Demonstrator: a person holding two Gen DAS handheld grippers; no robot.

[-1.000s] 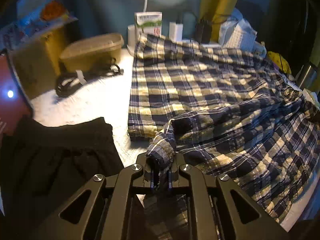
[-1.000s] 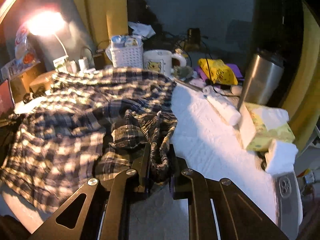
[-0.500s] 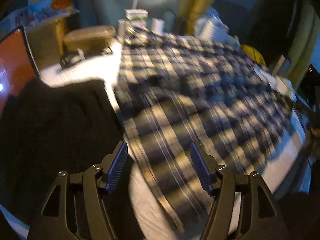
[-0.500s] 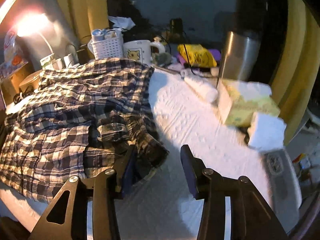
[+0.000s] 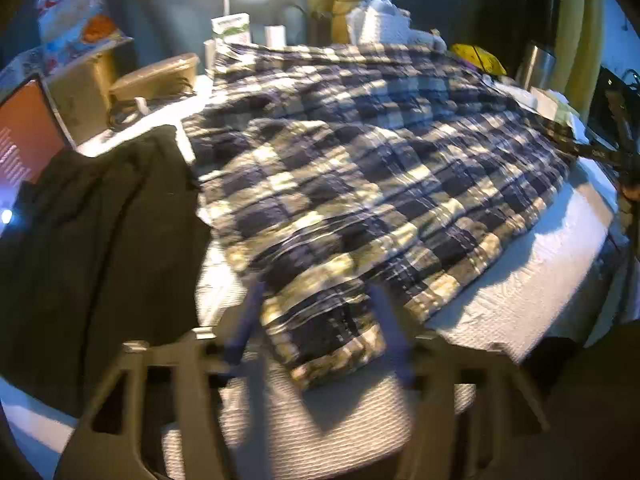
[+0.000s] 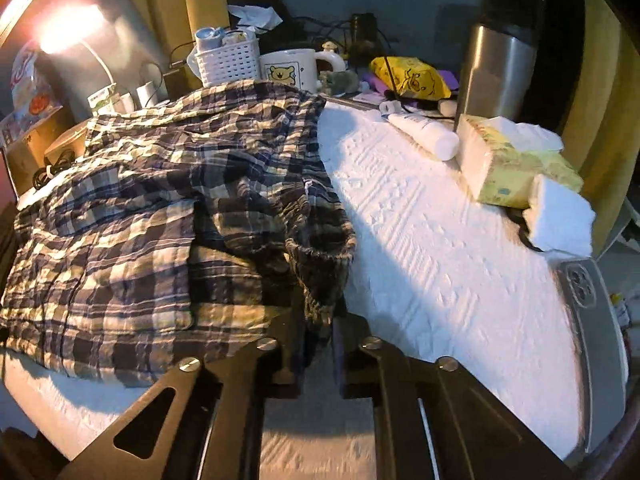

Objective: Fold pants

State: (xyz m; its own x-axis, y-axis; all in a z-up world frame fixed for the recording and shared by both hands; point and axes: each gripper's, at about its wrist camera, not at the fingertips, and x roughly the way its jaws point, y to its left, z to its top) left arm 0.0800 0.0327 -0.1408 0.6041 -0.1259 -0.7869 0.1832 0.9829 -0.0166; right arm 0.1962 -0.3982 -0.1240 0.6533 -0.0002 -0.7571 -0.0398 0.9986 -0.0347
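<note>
Blue-and-cream plaid pants [image 5: 360,184] lie spread over the white padded table cover [image 5: 520,292]. In the left wrist view my left gripper [image 5: 316,332] is blurred; its jaws are closing with the pants' near corner between the blue pads [image 5: 244,332], and no pressing shows. In the right wrist view the pants [image 6: 160,200] are bunched into folds on the left. My right gripper [image 6: 318,332] is shut on a gathered dark edge of the cloth at the pile's right end.
A black garment [image 5: 100,240] lies left of the pants, beside a lit laptop screen [image 5: 20,148]. Along the right stand a tissue pack [image 6: 508,160], a white tube [image 6: 424,132], a steel tumbler [image 6: 500,68], a mug [image 6: 292,68] and a white basket [image 6: 228,60].
Left gripper let go of the folded pant edge, opened, drew back to the near corner and now narrows around it. Right gripper opened, then shut again on the gathered edge.
</note>
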